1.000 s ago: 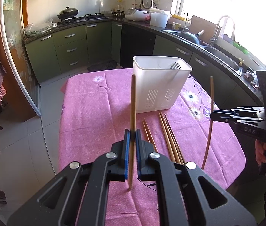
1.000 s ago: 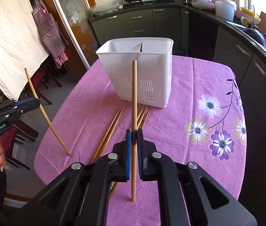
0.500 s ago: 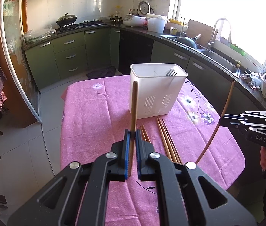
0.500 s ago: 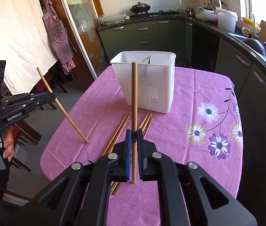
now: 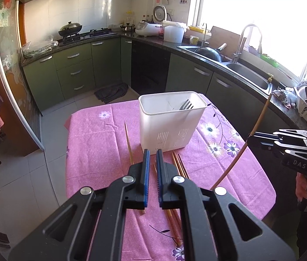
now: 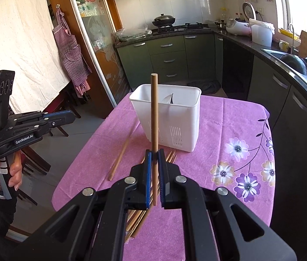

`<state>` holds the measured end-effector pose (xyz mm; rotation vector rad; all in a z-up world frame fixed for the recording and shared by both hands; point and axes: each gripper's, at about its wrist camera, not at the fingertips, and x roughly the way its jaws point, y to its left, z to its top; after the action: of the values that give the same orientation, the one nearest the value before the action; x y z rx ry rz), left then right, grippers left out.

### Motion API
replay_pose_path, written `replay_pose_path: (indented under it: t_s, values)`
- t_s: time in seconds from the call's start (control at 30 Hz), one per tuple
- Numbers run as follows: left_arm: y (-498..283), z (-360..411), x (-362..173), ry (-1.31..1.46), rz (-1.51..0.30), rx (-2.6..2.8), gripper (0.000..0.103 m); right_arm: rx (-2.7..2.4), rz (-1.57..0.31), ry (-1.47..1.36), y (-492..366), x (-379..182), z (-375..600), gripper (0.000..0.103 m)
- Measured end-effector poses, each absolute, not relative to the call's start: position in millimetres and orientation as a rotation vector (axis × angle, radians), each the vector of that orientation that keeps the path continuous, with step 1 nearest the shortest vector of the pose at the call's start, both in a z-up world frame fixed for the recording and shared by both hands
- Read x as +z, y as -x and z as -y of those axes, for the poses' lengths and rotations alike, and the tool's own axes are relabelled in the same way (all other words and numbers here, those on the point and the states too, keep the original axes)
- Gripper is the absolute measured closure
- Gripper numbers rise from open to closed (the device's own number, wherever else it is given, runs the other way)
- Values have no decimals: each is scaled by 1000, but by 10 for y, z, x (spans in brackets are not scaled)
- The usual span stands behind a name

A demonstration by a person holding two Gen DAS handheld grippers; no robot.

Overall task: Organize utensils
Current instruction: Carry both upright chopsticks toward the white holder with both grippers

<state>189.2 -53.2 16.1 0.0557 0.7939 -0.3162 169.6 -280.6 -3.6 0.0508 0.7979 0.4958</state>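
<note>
Right gripper (image 6: 153, 154) is clamped on an upright chopstick (image 6: 154, 113), short of the white bin (image 6: 186, 130). Left gripper (image 5: 151, 155) is closed and empty — a loose chopstick (image 5: 128, 143) lies on the desk (image 5: 92, 143) beside the bin. Risk: the thin stick pivots in the pads and misses the opening.

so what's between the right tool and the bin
Loose chopsticks lie on the pink cloth before the bin, seen in the right wrist view. The right tool grips another chopstick upright.

Kitchen: green cabinets (image 5: 73, 69), dark countertop (image 5: 199, 51), white tiled wall (image 5: 92, 13), grey tiled floor (image 5: 22, 174), sunlit window (image 5: 262, 17).
</note>
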Motion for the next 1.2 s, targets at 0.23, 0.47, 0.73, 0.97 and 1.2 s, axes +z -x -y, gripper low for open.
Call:
replay_pose_path:
  t_s: [0.23,0.47,0.73,0.97,1.2]
  values:
    - [-2600,501,-446,-3,-1073,-255,85,505,-816,-72,-1721,-92,2874,96]
    - [-3210,571,-1129,12,-1206,-281,85,485,-821,-81,-1701,-112,2981,96]
    - [-3537,605,-1509,-41,-1238,-214,85,471,-829,-93,-1679,-135,3091,96]
    - [-3587,625,-1701,-74,-1269,-208,85,462,-834,-103,-1688,-153,3157,96]
    - [-3538,582,-1701,-58,-1281,-174,96,461,-838,-111,-1687,-133,3149,96]
